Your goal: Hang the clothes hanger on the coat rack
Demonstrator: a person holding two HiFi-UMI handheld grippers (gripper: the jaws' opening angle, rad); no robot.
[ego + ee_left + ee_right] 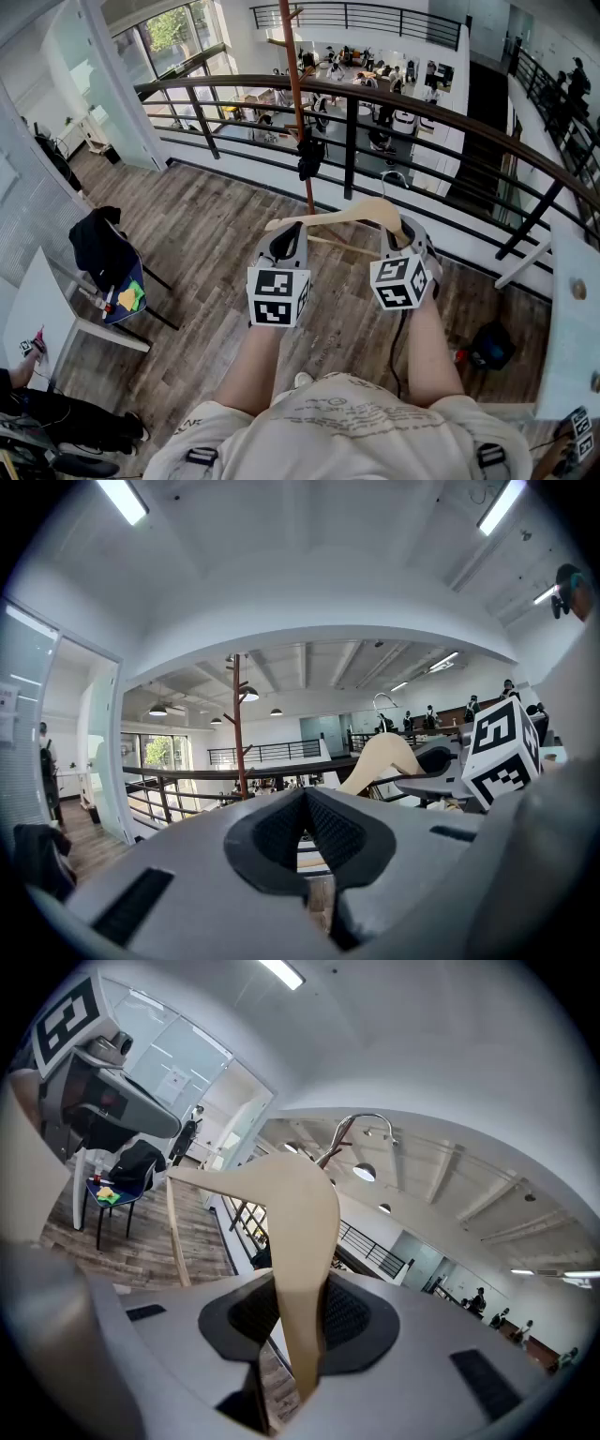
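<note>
Clamping one arm of the hanger (347, 214), my right gripper (298, 1316) holds it short of the coat rack (297, 94). My left gripper (305, 832) is closed and empty. The wood seems light, stiff and slick, so I'd grip near the neck.

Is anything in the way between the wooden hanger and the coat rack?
Nothing visible does. The right gripper holds the wooden hanger with only open floor before the coat rack; a dark garment hangs on it.

hanger (342, 215) lies across ahead of the left hand-held gripper (288, 234), its right end in the right hand-held gripper (402, 229); rack (299, 112) stands behind it, railing (450, 116) past that, chair (120, 281) far left
</note>
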